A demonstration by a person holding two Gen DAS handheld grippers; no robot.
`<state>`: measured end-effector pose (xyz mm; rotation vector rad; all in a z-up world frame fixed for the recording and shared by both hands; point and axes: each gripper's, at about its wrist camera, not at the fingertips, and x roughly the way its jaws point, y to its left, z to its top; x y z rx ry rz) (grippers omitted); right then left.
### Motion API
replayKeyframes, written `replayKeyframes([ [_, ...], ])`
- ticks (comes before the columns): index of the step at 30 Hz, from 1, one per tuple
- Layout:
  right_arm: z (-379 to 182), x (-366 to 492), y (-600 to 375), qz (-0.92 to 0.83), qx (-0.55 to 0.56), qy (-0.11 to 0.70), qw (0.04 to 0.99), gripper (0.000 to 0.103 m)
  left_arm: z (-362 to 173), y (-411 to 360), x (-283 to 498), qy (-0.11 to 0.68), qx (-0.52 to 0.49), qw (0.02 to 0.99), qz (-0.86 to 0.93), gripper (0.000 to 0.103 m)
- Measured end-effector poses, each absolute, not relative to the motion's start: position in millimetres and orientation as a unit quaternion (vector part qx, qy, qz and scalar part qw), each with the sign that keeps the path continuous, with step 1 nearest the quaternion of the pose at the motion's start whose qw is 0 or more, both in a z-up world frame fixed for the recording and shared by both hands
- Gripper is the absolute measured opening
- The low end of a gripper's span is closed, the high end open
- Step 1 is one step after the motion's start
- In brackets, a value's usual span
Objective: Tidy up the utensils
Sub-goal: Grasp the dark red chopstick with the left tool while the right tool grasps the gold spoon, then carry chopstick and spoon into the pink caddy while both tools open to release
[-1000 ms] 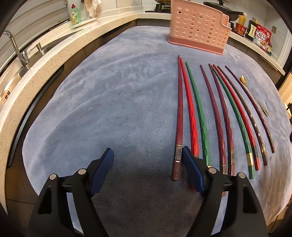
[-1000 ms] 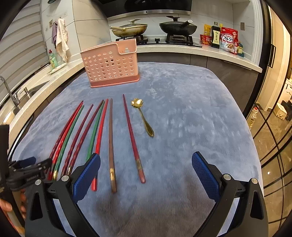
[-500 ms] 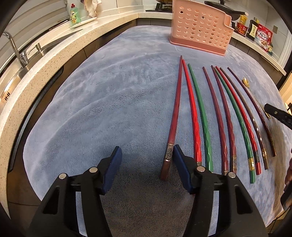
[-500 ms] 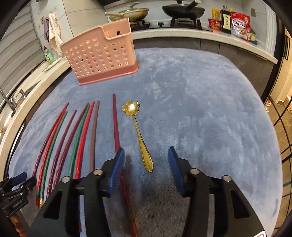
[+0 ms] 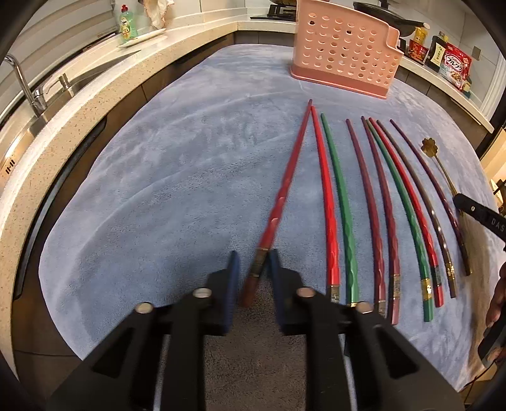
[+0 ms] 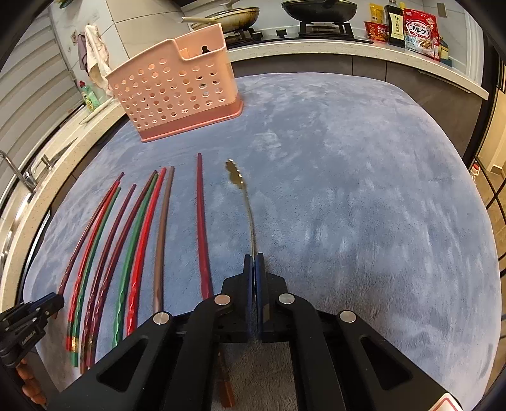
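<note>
Several red, green and dark chopsticks lie side by side on the blue-grey mat (image 5: 177,177). My left gripper (image 5: 251,264) has its jaws narrowed around the handle end of the leftmost dark red chopstick (image 5: 284,189), with a gap still showing on the left side. My right gripper (image 6: 254,262) is shut on the handle of the gold spoon (image 6: 245,202), whose flower-shaped bowl is turned edge-on above the mat. The pink perforated utensil holder (image 5: 343,50) stands at the far end of the mat; it also shows in the right wrist view (image 6: 175,88).
A stone counter with a sink and tap (image 5: 22,85) runs along the left. A stove with pans (image 6: 313,9) and food packets (image 6: 419,30) lines the back. The right gripper's edge (image 5: 480,215) shows at the right of the left wrist view.
Both grippers closed in. The left narrowed around the leftmost chopstick's handle, which has swung left. The right shut on the spoon handle and the spoon rolled onto its edge.
</note>
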<state>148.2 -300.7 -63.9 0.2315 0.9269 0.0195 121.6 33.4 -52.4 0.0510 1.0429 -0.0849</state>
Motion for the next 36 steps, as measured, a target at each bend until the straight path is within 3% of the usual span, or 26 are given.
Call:
replayKeyframes([
  [11,-26,122,-297,-0.004,0.094,0.423,0.901,0.002,-29,29,114,0.483,0.018,0.873,-0.063,0.009],
  [30,61,127,-295,-0.015,0.089,0.373,0.923,0.002,71,35,139,0.411,-0.014,0.908,-0.081,0.007],
  [36,66,123,-296,-0.017,0.085,0.365,0.927,0.002,69,44,142,0.410,-0.021,0.908,-0.079,0.007],
])
